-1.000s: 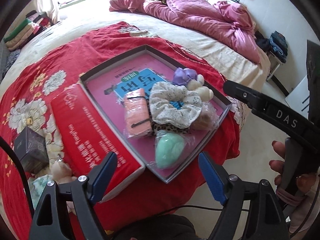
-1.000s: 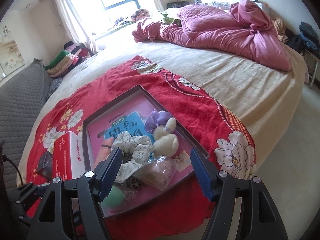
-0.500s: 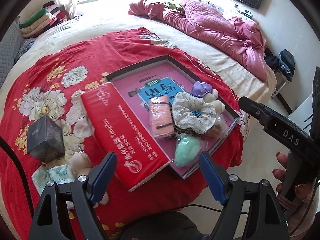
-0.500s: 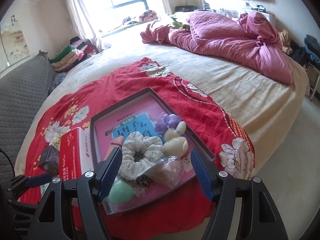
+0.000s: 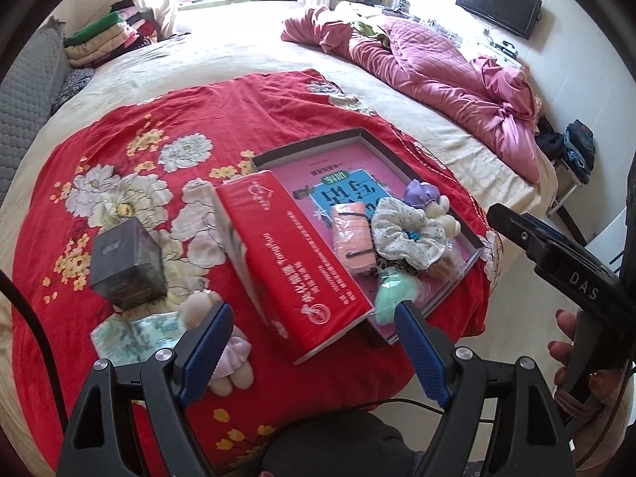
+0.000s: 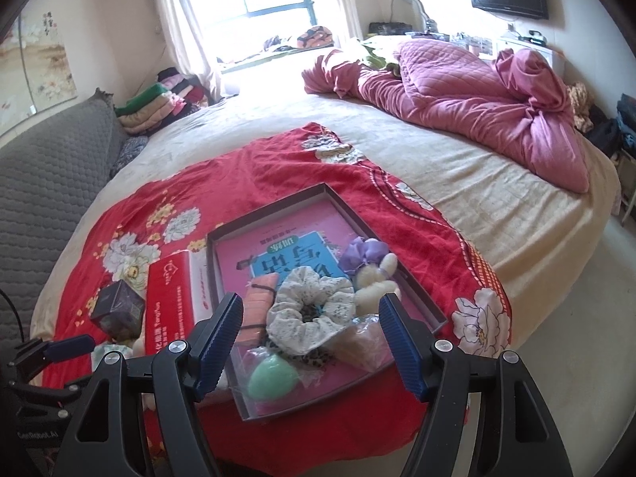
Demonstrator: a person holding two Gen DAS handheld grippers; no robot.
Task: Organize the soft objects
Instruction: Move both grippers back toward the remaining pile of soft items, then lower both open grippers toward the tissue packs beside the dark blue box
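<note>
A shallow dark-rimmed box [image 5: 310, 144] [image 6: 262, 210] with a pink bottom lies on the red floral cloth [image 5: 198, 119]. In it lie a floral scrunchie [image 5: 409, 234] [image 6: 302, 286], a cream plush rabbit with a purple bow [image 5: 433, 202] [image 6: 373, 274], an orange pad [image 5: 351, 234] [image 6: 260, 298] and a mint sponge [image 5: 393, 294] [image 6: 272, 377] in plastic. A small plush bear [image 5: 198, 310] lies outside, by my left gripper's finger. My left gripper [image 5: 308, 330] hovers open over the near edge. My right gripper [image 6: 310, 310] hovers open above the box's near end, holding nothing.
A red tissue pack [image 5: 294, 254] [image 6: 167, 302] leans along the box's left side. A dark cube box [image 5: 127, 262] and a green-white tissue packet [image 5: 135, 332] sit left of it. A pink quilt [image 5: 437, 75] is bunched at the bed's far side. Bare floor lies to the right.
Both grippers have drawn back and up from the box, still open. The left view has swung left, bringing the dark cube box, plush bear and tissue packet into sight.
</note>
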